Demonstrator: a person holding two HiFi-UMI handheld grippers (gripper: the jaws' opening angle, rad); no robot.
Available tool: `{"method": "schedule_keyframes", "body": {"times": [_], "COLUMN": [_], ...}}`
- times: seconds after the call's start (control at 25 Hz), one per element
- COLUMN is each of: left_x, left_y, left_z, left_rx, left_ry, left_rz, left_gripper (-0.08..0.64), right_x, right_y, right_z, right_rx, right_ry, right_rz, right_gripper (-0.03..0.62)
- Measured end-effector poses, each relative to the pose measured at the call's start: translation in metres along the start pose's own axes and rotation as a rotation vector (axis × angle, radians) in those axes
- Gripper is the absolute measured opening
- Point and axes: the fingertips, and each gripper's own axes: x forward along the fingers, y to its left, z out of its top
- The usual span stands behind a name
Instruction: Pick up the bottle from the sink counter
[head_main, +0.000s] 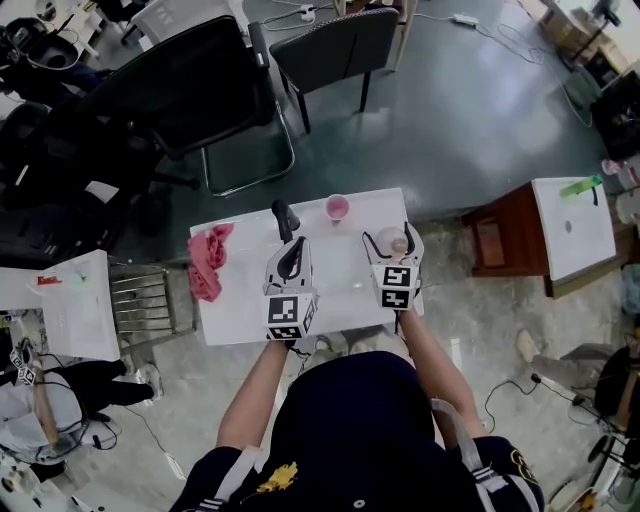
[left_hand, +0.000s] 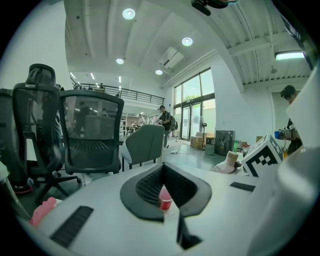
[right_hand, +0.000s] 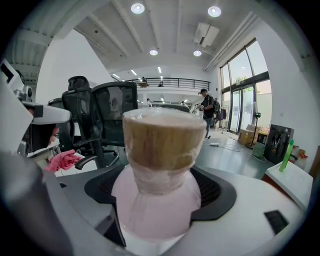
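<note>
The bottle (head_main: 399, 243) has a pale pink body and a tan cap wrapped in clear film. It stands upright between the jaws of my right gripper (head_main: 393, 243), which is shut on its body near the right side of the white table (head_main: 345, 295). In the right gripper view the bottle (right_hand: 159, 165) fills the centre, with the black jaw pads of that gripper (right_hand: 160, 197) pressed on both sides. Whether its base rests on the table is hidden. My left gripper (head_main: 291, 258) hovers over the table's middle, shut and holding nothing. The left gripper (left_hand: 165, 192) points toward a pink cup (left_hand: 164, 201).
The pink cup (head_main: 337, 207) stands at the table's far edge, and a dark upright object (head_main: 283, 218) is just left of it. A pink cloth (head_main: 207, 262) hangs over the left edge. Office chairs (head_main: 190, 90) stand beyond. A brown cabinet with a white top (head_main: 570, 225) is at the right.
</note>
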Motion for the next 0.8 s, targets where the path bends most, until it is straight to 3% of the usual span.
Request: {"method": "schedule_keyframes", "body": {"times": [0.8], "left_x": [-0.053], "left_y": [0.024], "left_z": [0.040], "left_rx": [0.051], "left_ry": [-0.057], "left_rz": [0.034], "left_gripper": [0.015], "right_x": [-0.056], "right_y": [0.063], "right_z": [0.048], "right_rx": [0.015], "right_ry": [-0.029], "right_rz": [0.034], "right_gripper": [0.433]}}
